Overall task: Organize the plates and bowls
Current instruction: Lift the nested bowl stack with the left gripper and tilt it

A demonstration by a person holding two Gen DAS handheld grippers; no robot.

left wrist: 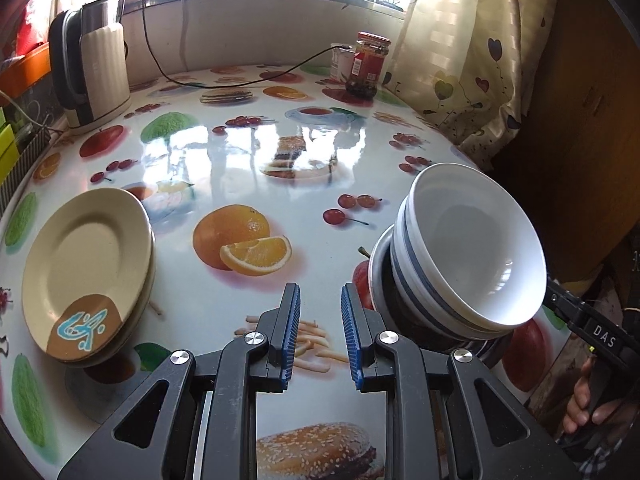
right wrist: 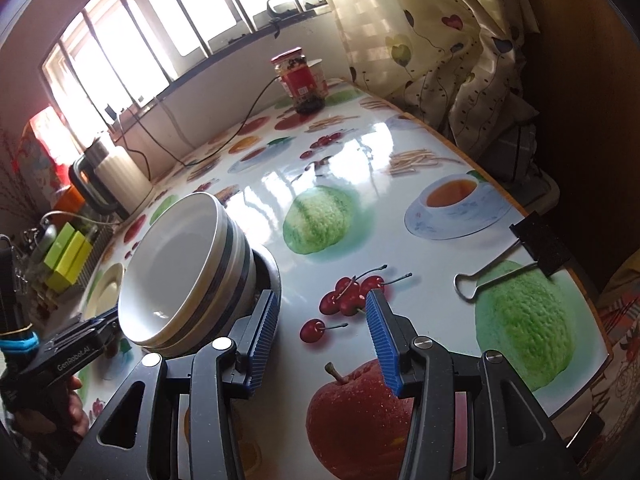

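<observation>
A stack of cream plates (left wrist: 86, 264) with a brown and blue mark lies on the table at the left. White bowls with blue stripes (left wrist: 468, 248) are nested in a metal dish on the right; they also show in the right wrist view (right wrist: 188, 268). My left gripper (left wrist: 320, 320) is open and empty, between the plates and the bowls. My right gripper (right wrist: 322, 320) is open and empty, its left finger (right wrist: 264, 320) beside the bowl stack.
A fruit-print tablecloth (left wrist: 248, 152) covers the table. An electric kettle (left wrist: 96, 68) with a cable stands at the back left, a red-lidded jar (left wrist: 368, 64) at the back right. A binder clip (right wrist: 516, 256) clamps the right table edge. A curtain (left wrist: 472, 48) hangs at the right.
</observation>
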